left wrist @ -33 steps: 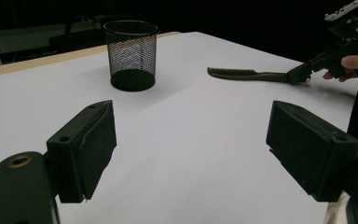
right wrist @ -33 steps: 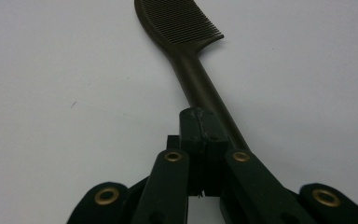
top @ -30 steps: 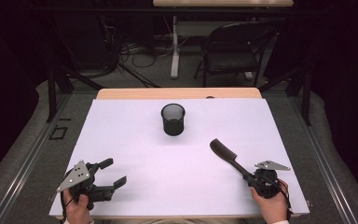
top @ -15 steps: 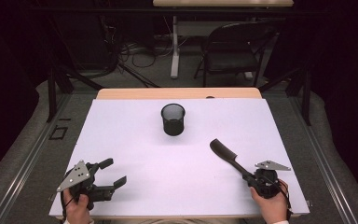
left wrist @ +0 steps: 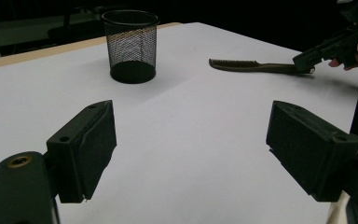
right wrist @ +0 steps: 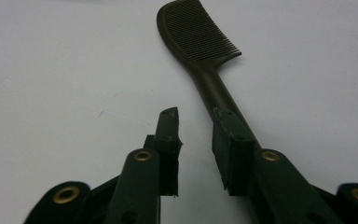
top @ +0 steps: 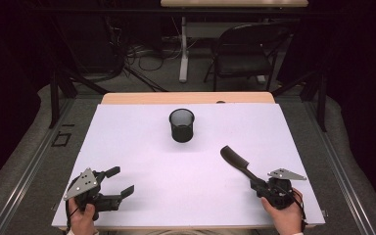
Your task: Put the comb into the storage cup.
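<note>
The left tool (top: 121,180) rests on the white surface (top: 127,137) with its jaws spread wide and nothing between them. In its own view only bare surface lies in the gap.

The right tool (right wrist: 196,116) has its jaws drawn in to a narrow gap, and that gap is empty. The handle of a dark comb (right wrist: 198,32) runs out from beneath the jaw on the right of that view, beside the gap rather than in it, so the tool has no hold on the comb. The comb lies flat on the surface straight ahead of this tool, its toothed head at the far end.

The comb looks like hard plastic, so it is probably light, stiff and rather smooth. Being thin and flat on the surface, it gives the jaws little to get under. The plain handle is likely the best place to take it, pinched across its narrow sides close to the tool. The fine teeth would flex or slip under the pads.

Farther ahead, well clear of both tools, a black mesh cup (top: 181,126) stands upright and looks empty.

No brand, label or writing can be read on the comb, the cup or the tools.
</note>
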`<action>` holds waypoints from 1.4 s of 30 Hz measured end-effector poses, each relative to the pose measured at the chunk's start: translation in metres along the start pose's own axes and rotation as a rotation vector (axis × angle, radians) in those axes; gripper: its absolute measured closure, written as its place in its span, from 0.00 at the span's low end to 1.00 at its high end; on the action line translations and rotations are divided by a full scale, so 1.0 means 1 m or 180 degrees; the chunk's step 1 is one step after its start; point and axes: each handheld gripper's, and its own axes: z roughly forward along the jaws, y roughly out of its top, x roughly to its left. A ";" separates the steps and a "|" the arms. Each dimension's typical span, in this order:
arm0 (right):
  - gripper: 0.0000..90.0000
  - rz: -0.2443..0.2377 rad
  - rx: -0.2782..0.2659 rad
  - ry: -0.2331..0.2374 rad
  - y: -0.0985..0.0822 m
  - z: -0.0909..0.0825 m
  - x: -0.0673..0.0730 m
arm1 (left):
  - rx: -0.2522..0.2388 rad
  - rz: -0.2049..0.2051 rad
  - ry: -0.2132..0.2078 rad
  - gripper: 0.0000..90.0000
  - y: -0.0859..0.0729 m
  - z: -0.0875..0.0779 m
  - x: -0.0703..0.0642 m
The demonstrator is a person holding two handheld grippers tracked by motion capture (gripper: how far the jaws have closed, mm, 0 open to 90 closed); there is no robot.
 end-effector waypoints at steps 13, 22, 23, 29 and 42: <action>0.56 -0.0087 -0.0009 0.0057 0.001 0.000 0.005 | 0.0173 -0.0181 0.0085 0.18 0.001 0.011 0.003; 0.46 -0.0176 -0.0240 0.0242 0.006 -0.004 0.007 | 0.0124 -0.0200 0.0096 0.18 0.005 0.016 0.002; 0.45 -0.0179 -0.0245 0.0235 0.006 -0.005 0.008 | 0.0118 -0.0194 0.0096 0.18 0.005 0.016 0.002; 0.41 -0.0345 -0.0293 0.0170 0.008 -0.004 0.013 | 0.0130 -0.0177 0.0172 0.20 0.009 0.013 0.003; 0.33 -0.0468 -0.0103 0.0116 0.021 0.000 0.013 | 0.0174 -0.0125 0.0198 0.22 0.009 0.016 0.004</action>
